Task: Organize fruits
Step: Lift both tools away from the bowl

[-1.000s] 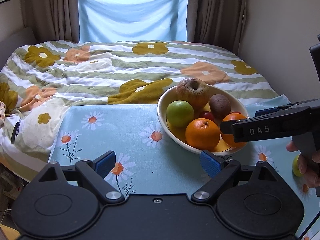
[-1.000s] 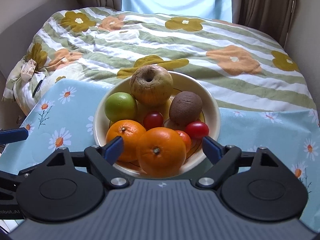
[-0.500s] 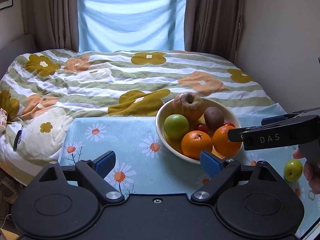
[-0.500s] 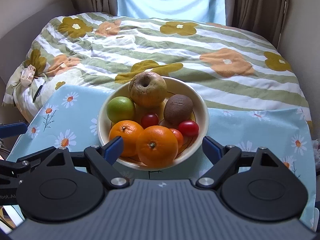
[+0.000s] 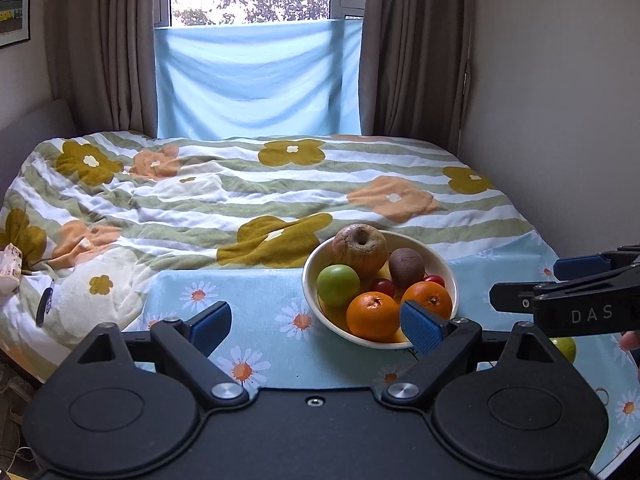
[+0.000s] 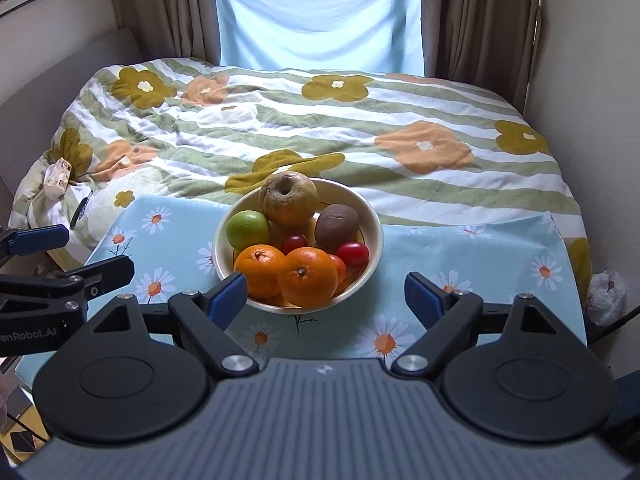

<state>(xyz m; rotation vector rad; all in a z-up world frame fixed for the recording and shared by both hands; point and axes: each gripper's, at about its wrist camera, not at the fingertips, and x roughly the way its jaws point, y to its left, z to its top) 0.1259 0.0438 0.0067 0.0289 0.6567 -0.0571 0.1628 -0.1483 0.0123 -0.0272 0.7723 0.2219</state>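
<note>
One cream bowl (image 6: 372,236) on the daisy tablecloth (image 6: 472,252), loaded with two oranges (image 6: 307,271), one green apple (image 6: 248,229), one wrinkly brown apple (image 6: 288,199), one kiwi (image 6: 337,226) and three cherry tomatoes (image 6: 353,253). One more green fruit (image 5: 565,349) off on the cloth, well right of the bowl, half hidden. Left gripper (image 5: 316,326) and right gripper (image 6: 325,298) both spread wide, gripping nothing, just short of the bowl.
</note>
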